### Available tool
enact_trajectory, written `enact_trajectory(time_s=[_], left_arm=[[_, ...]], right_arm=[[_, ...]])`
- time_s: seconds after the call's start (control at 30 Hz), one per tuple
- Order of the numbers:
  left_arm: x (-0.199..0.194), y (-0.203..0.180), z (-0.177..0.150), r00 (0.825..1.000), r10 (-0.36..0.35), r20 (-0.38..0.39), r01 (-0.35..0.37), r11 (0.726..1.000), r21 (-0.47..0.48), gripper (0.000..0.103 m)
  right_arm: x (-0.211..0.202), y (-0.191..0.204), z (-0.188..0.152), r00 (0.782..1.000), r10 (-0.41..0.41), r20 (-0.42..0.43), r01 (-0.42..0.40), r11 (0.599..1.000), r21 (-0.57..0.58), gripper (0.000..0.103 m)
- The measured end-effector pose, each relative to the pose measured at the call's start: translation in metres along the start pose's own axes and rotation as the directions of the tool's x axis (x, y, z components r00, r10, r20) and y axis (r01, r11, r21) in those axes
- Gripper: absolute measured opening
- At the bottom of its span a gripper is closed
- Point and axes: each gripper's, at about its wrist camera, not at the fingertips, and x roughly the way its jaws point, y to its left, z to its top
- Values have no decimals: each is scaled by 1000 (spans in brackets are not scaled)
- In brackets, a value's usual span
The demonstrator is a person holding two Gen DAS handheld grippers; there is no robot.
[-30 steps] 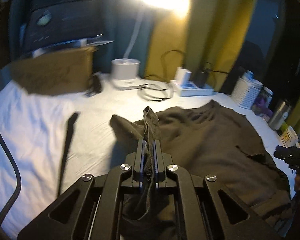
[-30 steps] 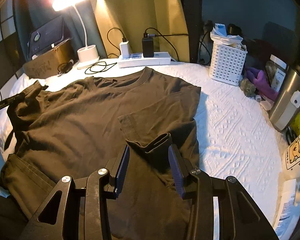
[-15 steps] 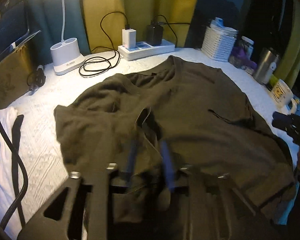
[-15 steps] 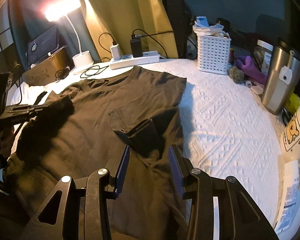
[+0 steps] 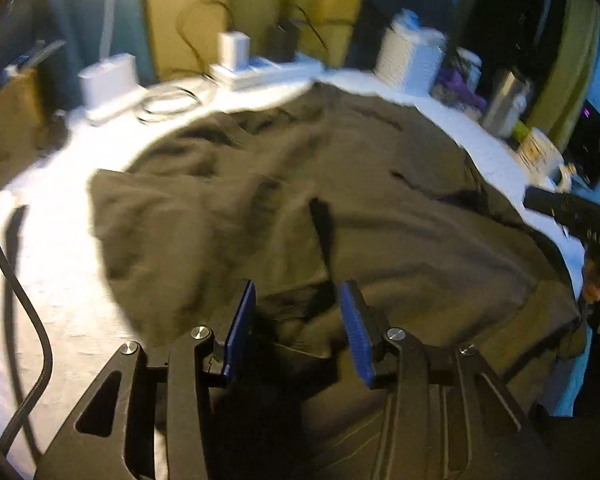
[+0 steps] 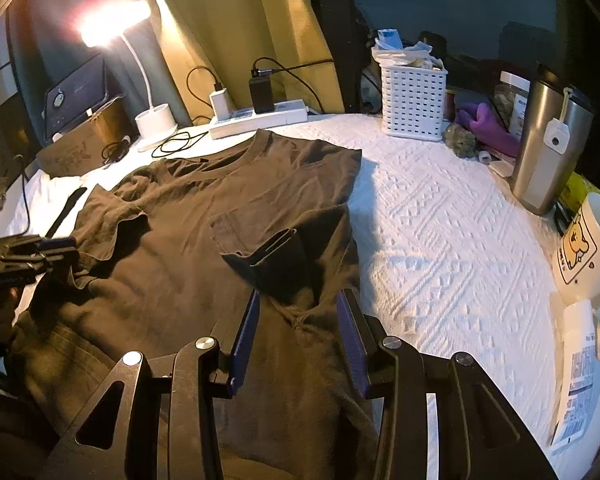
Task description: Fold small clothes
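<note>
Dark T-shirt point(image 6: 236, 216) was spread on white textured cover point(image 6: 440, 248), both sleeves turned in over body; sleeve fold judged nearly done. Left gripper point(image 5: 298, 320) was seen with jaws opening, left sleeve point(image 5: 172, 232) lying loose beyond pads, nothing pinched. Right gripper point(image 6: 298, 330) was held half-open above right sleeve point(image 6: 276, 264), no cloth gripped. Hem judged next to be taken and carried toward collar. Steel tumbler point(image 6: 548, 148), mug point(image 6: 588, 252), white basket point(image 6: 414, 104), power strip point(image 6: 256, 120) were ranged near edges; loose cable point(image 6: 176, 144) lay close to collar.

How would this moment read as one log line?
left gripper: opening, nothing gripped | right gripper: open, empty | t-shirt: both sleeves folded in
</note>
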Motion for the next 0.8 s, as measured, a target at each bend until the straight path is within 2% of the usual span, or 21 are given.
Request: enact_trajectory(time_s=[0.1, 0.2, 0.27, 0.37, 0.4, 0.43, 0.53, 0.7, 0.8], left_arm=[[12, -11, -8, 995, -68, -72, 70, 997, 30, 44], [2, -18, -12, 996, -80, -46, 83, 995, 47, 44], [-12, -12, -11, 999, -38, 1, 38, 998, 42, 44], [-26, 10, -9, 995, 73, 63, -72, 997, -19, 47], [-27, 19, -10, 992, 104, 67, -101, 994, -46, 58], [-27, 25, -12, 991, 115, 66, -111, 992, -68, 64], [-21, 39, -17, 996, 74, 46, -68, 991, -117, 64], [-6, 29, -19, 998, -60, -2, 60, 993, -99, 64], [-1, 18, -21, 994, -107, -15, 106, 992, -73, 64]], right_arm=[[0, -1, -2, 1000, -12, -10, 12, 1000, 9, 43], [1, -3, -3, 1000, -25, -19, 25, 999, 19, 43], [1, -3, -4, 999, -30, -20, 30, 999, 22, 43], [1, -1, -4, 999, -30, -22, 30, 999, 10, 43], [2, 0, -4, 999, -26, -23, 26, 1000, 3, 43], [3, 1, -3, 999, -24, -25, 24, 1000, -4, 43], [11, 3, 3, 999, -17, -30, 15, 999, -36, 43], [27, 3, 24, 1000, -8, -27, 6, 998, -67, 43], [47, 4, 36, 998, 24, -63, -29, 996, -80, 43]])
